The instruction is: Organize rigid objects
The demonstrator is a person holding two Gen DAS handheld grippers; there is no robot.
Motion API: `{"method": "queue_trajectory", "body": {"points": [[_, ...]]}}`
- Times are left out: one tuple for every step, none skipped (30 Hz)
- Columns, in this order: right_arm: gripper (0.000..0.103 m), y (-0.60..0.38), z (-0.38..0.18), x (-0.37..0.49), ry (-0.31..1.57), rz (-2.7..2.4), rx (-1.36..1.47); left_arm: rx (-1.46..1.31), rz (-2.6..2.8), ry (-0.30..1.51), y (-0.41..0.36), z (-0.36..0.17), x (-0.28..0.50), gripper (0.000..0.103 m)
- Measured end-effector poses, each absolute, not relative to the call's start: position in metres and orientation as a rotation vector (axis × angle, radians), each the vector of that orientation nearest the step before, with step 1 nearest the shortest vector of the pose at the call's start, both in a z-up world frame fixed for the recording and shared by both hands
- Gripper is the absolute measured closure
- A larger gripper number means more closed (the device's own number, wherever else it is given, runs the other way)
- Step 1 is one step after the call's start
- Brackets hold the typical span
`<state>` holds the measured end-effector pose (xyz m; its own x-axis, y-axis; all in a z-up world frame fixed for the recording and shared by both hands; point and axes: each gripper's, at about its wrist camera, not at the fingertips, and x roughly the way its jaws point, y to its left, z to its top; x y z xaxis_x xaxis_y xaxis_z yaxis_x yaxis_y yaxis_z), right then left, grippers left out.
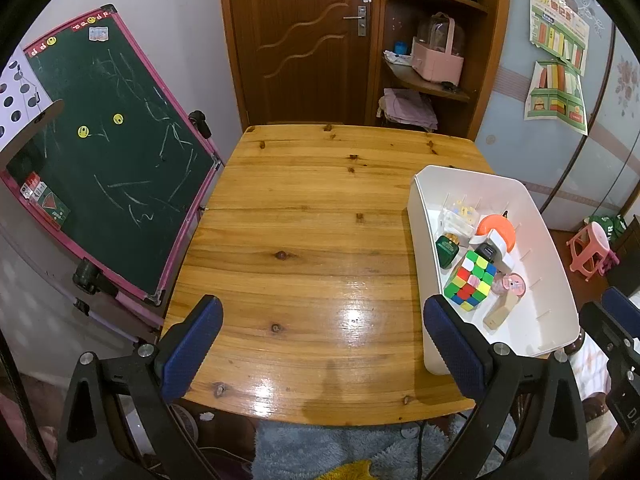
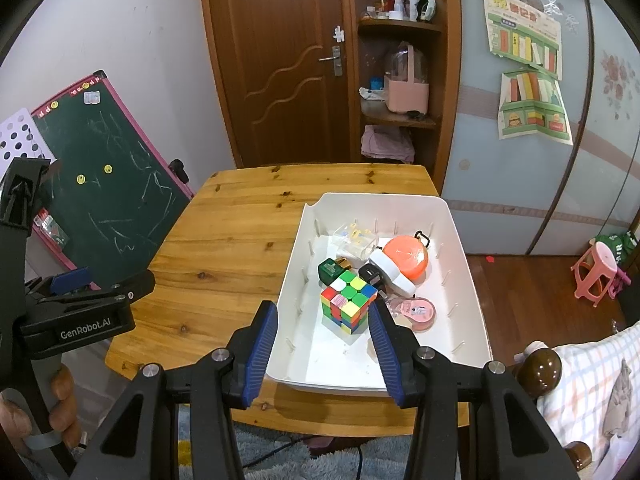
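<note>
My toys sit in the white bin (image 2: 460,240) on the counter (image 2: 224,248).

Both tools are open and hold nothing: right tool (image 2: 323,340), left tool (image 1: 320,344). The cube (image 2: 348,300) stands corner toward me, no long side. My finger could bump the bin wall and tip it.

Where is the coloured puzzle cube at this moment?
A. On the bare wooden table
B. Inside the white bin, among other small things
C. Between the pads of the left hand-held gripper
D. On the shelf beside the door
B: the puzzle cube sits inside the white bin, next to a green box and an orange round item.
</note>
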<state>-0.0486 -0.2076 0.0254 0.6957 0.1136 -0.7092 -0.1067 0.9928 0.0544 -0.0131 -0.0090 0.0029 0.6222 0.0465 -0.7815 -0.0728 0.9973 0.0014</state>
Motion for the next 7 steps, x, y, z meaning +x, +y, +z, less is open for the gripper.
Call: {"method": "queue_trajectory", "body": {"points": [[0.055,-0.2075,0.0253,-0.0484,0.793,0.123,0.009,-0.030,0.069,0.897,-0.0087,0.0027,-0.0129,0.002],[0.055,-0.2074,0.0250,-0.0482,0.794,0.123,0.009,-0.030,0.068,0.897,-0.0090,0.0029,-0.0132,0.002],[0.055,-0.2069,0.0242,-0.0481,0.795,0.123,0.009,-0.030,0.068,0.897,-0.0090,0.0028,-0.0132,0.002],[0.055,-0.2064,0.0230,-0.0484,0.797,0.124,0.009,-0.030,0.068,0.898,-0.0087,0.0027,-0.0130,0.002],[0.055,-0.2061,0.0221,-0.0482,0.798,0.123,0.009,-0.031,0.069,0.898,-0.0094,0.0028,-0.0135,0.002],[0.055,-0.2062,0.0217,-0.0479,0.800,0.122,0.010,-0.031,0.069,0.898,-0.0094,0.0028,-0.0135,0.002],[0.055,-0.2064,0.0211,-0.0477,0.801,0.122,0.010,-0.031,0.069,0.898,-0.0097,0.0028,-0.0137,0.002]]}}
